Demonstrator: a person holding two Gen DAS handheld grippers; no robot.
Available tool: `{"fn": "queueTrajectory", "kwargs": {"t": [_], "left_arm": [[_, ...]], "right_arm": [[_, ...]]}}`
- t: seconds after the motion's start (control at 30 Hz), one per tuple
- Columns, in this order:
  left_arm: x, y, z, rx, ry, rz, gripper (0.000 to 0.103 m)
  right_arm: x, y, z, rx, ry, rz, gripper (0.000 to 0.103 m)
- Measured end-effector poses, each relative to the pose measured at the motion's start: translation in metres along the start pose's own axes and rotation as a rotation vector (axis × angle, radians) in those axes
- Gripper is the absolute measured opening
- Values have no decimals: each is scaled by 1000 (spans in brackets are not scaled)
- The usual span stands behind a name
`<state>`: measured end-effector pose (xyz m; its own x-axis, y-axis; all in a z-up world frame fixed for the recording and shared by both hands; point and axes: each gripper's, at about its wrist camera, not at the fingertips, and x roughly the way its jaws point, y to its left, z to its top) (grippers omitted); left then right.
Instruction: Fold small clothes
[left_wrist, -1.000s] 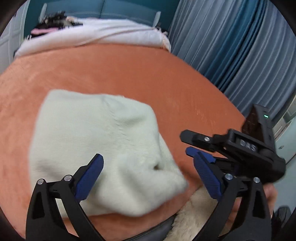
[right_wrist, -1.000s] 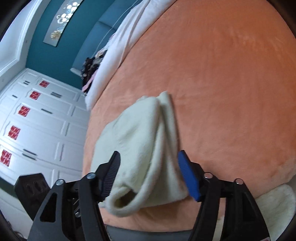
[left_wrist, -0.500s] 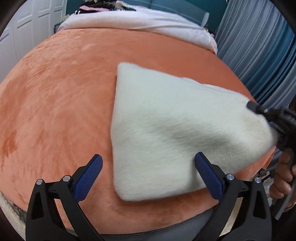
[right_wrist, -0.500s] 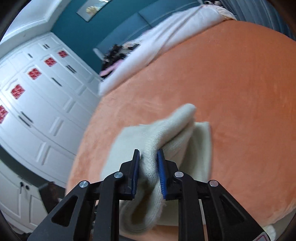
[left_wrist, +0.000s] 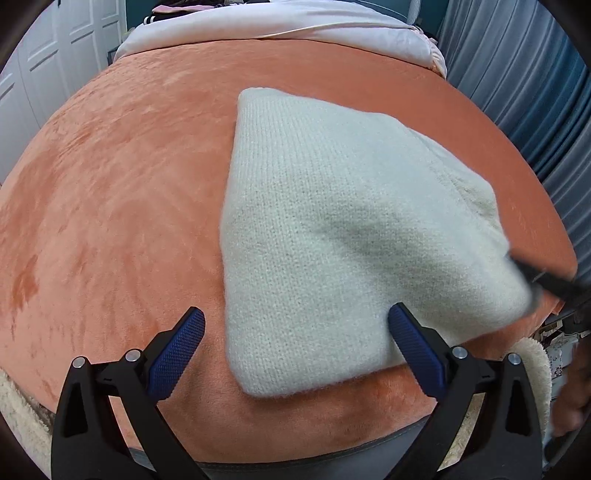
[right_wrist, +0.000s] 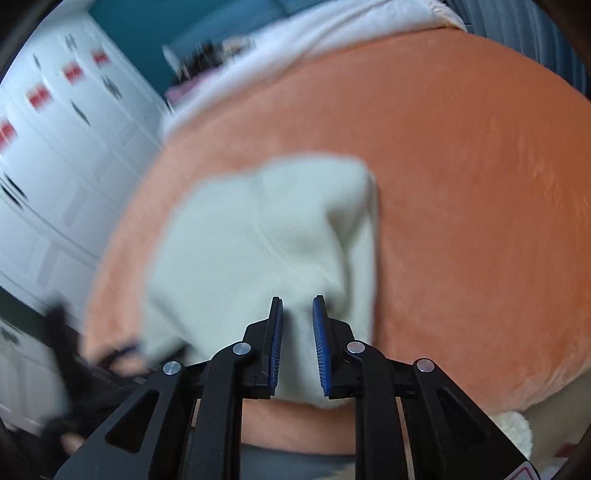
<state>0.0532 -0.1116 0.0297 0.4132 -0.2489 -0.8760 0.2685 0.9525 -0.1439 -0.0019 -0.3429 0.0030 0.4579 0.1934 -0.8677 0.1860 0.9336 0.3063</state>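
A cream knit (left_wrist: 343, 236) lies on an orange blanket (left_wrist: 122, 206) covering a bed, toward the bed's near right part. Its left edge runs straight from a far corner down to a near corner close to the bed's front edge. Its right end is drawn out toward the right tongs (right_wrist: 297, 343), which are clamped on a bunch of that fabric; in the left wrist view only a dark tip of those tongs shows at the cloth's right edge.

The left tongs (left_wrist: 295, 343) stand wide apart above the near edge of the knit, holding nothing; their right pad sits over the cloth's near margin, their left pad over bare blanket.

Left of the knit the blanket is wide and bare up to a white sheet (left_wrist: 295, 26) at the far end. White cupboard doors (right_wrist: 48, 155) stand beyond the bed's left side, grey-blue curtains (left_wrist: 535, 92) close along its right. A fluffy cream rug (left_wrist: 535, 365) shows below the bed's near right corner. The right wrist view is blurred.
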Motion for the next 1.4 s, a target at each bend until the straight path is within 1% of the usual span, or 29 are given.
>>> {"fn": "queueTrajectory", "kwargs": {"t": [0.03, 0.1, 0.17, 0.23, 0.3, 0.33, 0.4, 0.43, 0.47, 0.53, 0.57, 0.63, 0.7, 0.73, 0.8, 0.83, 0.87, 0.93, 0.97, 1.0, 1.07, 1.1, 1.13, 1.17, 1.27, 1.3, 1.33, 1.37, 1.4], "left_arm": [[-1, 0, 1, 2, 8, 2, 97], [-5, -1, 2, 8, 18, 9, 97], [-13, 1, 4, 1, 13, 3, 97], [-24, 3, 8, -8, -13, -21, 97], [-34, 1, 14, 5, -51, -11, 97], [-36, -1, 16, 17, -60, -3, 97], [-35, -5, 20, 43, -66, 28, 97], [-32, -7, 22, 59, -63, 52, 97], [-28, -8, 23, 69, -54, 69, 97], [-18, -8, 24, 76, -28, 89, 97], [-15, -7, 24, 78, -17, 100, 97], [-9, -6, 24, 80, -3, 109, 97], [-6, -4, 24, 68, 3, 110, 97], [-6, -3, 24, 64, 4, 107, 97], [-5, -3, 25, 59, 10, 104, 97], [-5, -2, 26, 56, 14, 101, 97], [-5, -1, 28, 48, 18, 92, 97], [-9, 4, 35, 12, 12, 49, 97], [-10, 7, 39, -13, 3, 26, 98], [-11, 11, 44, -39, -5, 8, 98], [-7, 19, 54, -83, 1, -5, 98], [-5, 21, 57, -96, 6, -9, 98], [-2, 24, 60, -108, 11, -11, 98], [-1, 25, 62, -110, 12, -8, 98], [-1, 20, 64, -69, -8, 18, 98], [-1, 19, 62, -51, -17, 24, 98], [0, 18, 62, -43, -23, 26, 98], [1, 18, 60, -37, -25, 24, 98], [4, 17, 60, -36, -16, 19, 98]], "right_arm": [[2, 1, -2, 3, 1, -9, 15], [-19, 12, 5, 0, -46, -6, 15], [-39, 30, 10, -48, -105, 19, 15], [-49, 47, 15, -106, -124, 44, 15], [-47, 61, 16, -168, -114, 78, 15], [-40, 66, 15, -193, -91, 73, 15], [-14, 69, 11, -220, -21, 17, 15], [-1, 64, 6, -217, 18, -28, 15], [12, 53, 3, -204, 44, -38, 7], [14, 34, 2, -119, 41, 61, 5], [12, 25, 5, -64, 53, 86, 1], [3, 19, 11, -16, 48, 81, 0], [-12, 18, 15, 5, 8, 72, 1], [-18, 15, 18, 18, -14, 81, 4], [-29, 9, 22, 57, -62, 72, 16], [-32, 6, 26, 80, -86, 56, 30], [-31, 3, 29, 98, -105, 48, 49], [-28, -7, 34, 141, -128, 31, 64], [-23, -13, 39, 161, -119, 46, 64], [-14, -15, 44, 178, -101, 81, 64], [4, -17, 47, 197, -64, 124, 64], [13, -16, 52, 183, -41, 124, 61], [20, -12, 58, 156, -24, 128, 32], [21, -7, 65, 142, -23, 143, 11], [-16, 5, 77, 99, -166, 186, 9], [-25, 4, 80, 97, -201, 194, 9], [-25, -2, 81, 105, -210, 210, 9], [-10, -12, 81, 126, -173, 194, 9], [16, -22, 78, 138, -93, 137, 9]]}}
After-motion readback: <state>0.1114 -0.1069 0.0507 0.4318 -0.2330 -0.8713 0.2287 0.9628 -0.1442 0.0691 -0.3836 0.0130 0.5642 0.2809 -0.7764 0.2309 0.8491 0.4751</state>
